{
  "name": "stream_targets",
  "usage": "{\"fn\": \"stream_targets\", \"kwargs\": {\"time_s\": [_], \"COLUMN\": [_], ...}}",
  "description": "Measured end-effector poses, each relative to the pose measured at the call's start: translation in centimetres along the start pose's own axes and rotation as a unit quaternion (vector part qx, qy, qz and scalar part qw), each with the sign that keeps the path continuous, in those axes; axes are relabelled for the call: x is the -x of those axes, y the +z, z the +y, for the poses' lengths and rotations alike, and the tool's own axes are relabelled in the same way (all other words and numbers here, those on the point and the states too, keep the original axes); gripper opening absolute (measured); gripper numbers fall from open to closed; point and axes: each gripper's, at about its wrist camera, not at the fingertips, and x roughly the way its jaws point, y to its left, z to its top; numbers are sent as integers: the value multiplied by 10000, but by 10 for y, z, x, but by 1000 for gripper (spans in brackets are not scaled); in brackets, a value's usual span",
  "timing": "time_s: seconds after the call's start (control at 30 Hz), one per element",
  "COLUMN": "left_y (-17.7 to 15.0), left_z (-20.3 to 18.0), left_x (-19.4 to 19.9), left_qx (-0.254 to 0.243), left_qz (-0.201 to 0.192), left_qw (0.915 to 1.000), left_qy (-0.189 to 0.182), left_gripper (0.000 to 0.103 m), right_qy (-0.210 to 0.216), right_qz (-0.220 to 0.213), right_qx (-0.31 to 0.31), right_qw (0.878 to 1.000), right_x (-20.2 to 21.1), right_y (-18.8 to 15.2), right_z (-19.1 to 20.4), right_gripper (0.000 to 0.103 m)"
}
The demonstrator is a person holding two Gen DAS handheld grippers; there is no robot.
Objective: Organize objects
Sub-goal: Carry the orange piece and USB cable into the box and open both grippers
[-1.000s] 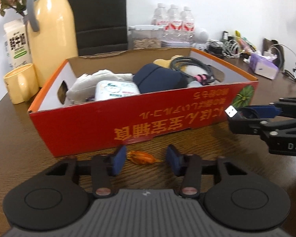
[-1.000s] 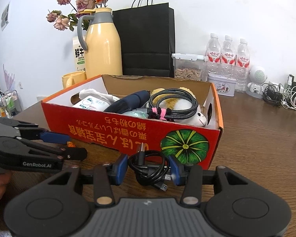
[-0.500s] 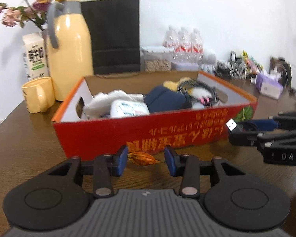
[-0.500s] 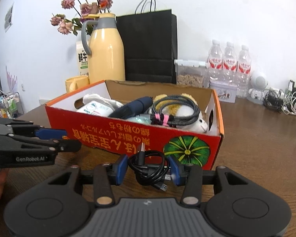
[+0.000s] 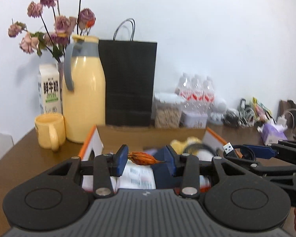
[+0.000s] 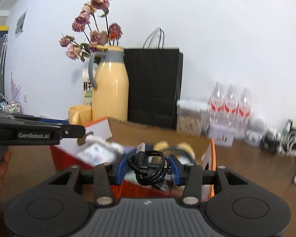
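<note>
**Orange pod, black cable hanging over the box — both could slip**

Orange-brown dried pod (image 5: 143, 158) is sitting between the left gripper (image 5: 146, 163) fingers, but only its blunt end is touching the left pad; the thin tip looks short of the other pad, so the hold seems marginal. Any jolt w/ that little contact and it's probably dropping outside the red cardboard box (image 6: 208, 159), onto the bench (image 5: 29, 154). Right gripper (image 6: 148, 166) fingers are pinching the coiled black USB cable (image 6: 148, 165); loops and a plug are dangling below, likely to snag the box rim. Both grippers are crowding over the box, nearly side by side, so they're risking a bump.
</note>
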Motion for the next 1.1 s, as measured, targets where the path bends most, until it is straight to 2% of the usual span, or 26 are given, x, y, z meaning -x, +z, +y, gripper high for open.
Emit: {"fn": "stream_targets", "kwargs": {"time_s": [0.2, 0.37, 0.5, 0.6, 0.77, 0.83, 0.87, 0.9, 0.93, 0.97, 1.0, 1.1], "left_y": [27, 30, 13, 5, 1, 1, 1, 1, 0, 0, 1, 3], "left_z": [4, 8, 12, 14, 12, 11, 11, 11, 11, 12, 12, 14], "left_x": [-24, -55, -72, -81, -78, -76, -75, -73, -71, -68, -67, -64], "left_qx": [206, 329, 343, 281, 225, 214, 208, 208, 208, 203, 206, 271], "left_qz": [-166, -135, 51, 223, 191, 156, 137, 91, -9, -106, -151, -187], "left_qw": [9994, 9983, 9981, 9980, 9980, 9977, 9975, 9972, 9969, 9964, 9961, 9953], "left_qy": [235, 454, 513, 522, 554, 627, 663, 706, 763, 820, 840, 910], "left_gripper": [41, 41, 41, 41, 42, 47, 65, 85, 92, 102, 103, 103], "right_qy": [-15, -118, -132, -94, -84, -89, -102, -124, -161, -192, -220, -292], "right_qz": [-166, -149, -122, 152, 330, 364, 377, 389, 409, 384, 343, 294], "right_qx": [-10, -105, -297, -264, -373, -391, -407, -411, -414, -421, -425, -438], "right_qw": [9999, 9998, 9994, 9995, 9987, 9985, 9984, 9983, 9982, 9982, 9983, 9982], "right_x": [-31, -64, -80, -92, -100, -100, -100, -99, -99, -97, -95, -91], "right_y": [32, 44, 34, 21, 13, 11, 10, 9, 7, 7, 6, 7], "right_z": [-2, -13, -22, -25, -30, -30, -31, -30, -30, -29, -29, -29], "right_gripper": [44, 44, 44, 44, 44, 45, 45, 54, 73, 83, 98, 103]}}
